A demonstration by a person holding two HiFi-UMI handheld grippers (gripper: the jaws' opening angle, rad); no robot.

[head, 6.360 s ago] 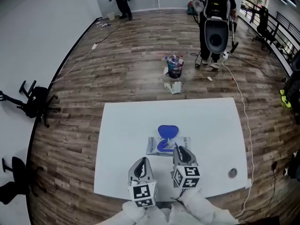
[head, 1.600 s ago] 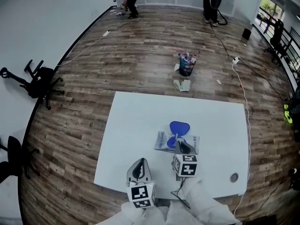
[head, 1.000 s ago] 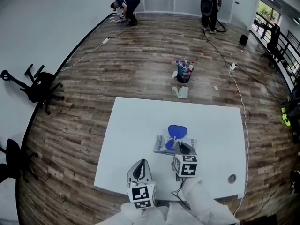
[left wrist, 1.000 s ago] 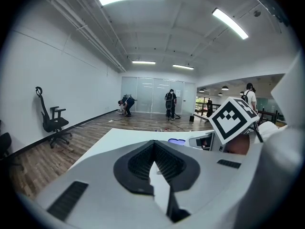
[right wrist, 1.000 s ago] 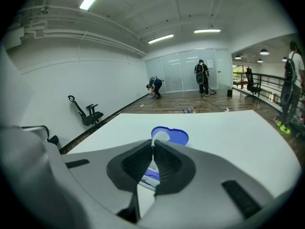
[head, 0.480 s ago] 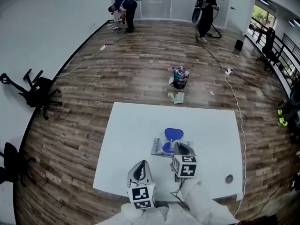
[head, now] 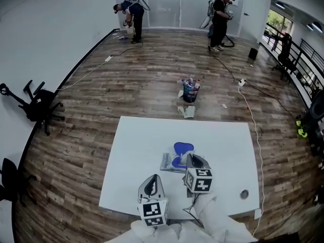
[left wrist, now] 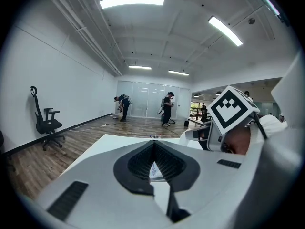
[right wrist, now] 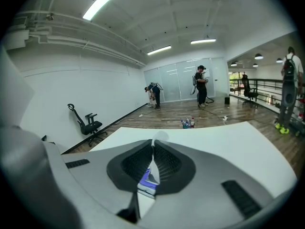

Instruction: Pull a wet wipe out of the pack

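On the table (head: 136, 151), pack (head: 167, 162) apparently lies left-to-right.

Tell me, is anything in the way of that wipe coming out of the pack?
Nothing visible. The right gripper pinches the wet wipe just above the open pack, with free space overhead.

Your white table, nearly bare

You're working on a plain white table (head: 136, 151) standing on the wood floor (head: 76, 151), and only two things sit on it. The wet wipe pack (head: 168, 162) lies flat, with its blue lid (head: 183, 148) open on the pack's far side. A small dark round thing (head: 244, 193) sits well off to the pack's right and nearer to you than the pack. Can't tell what that one is, too small.
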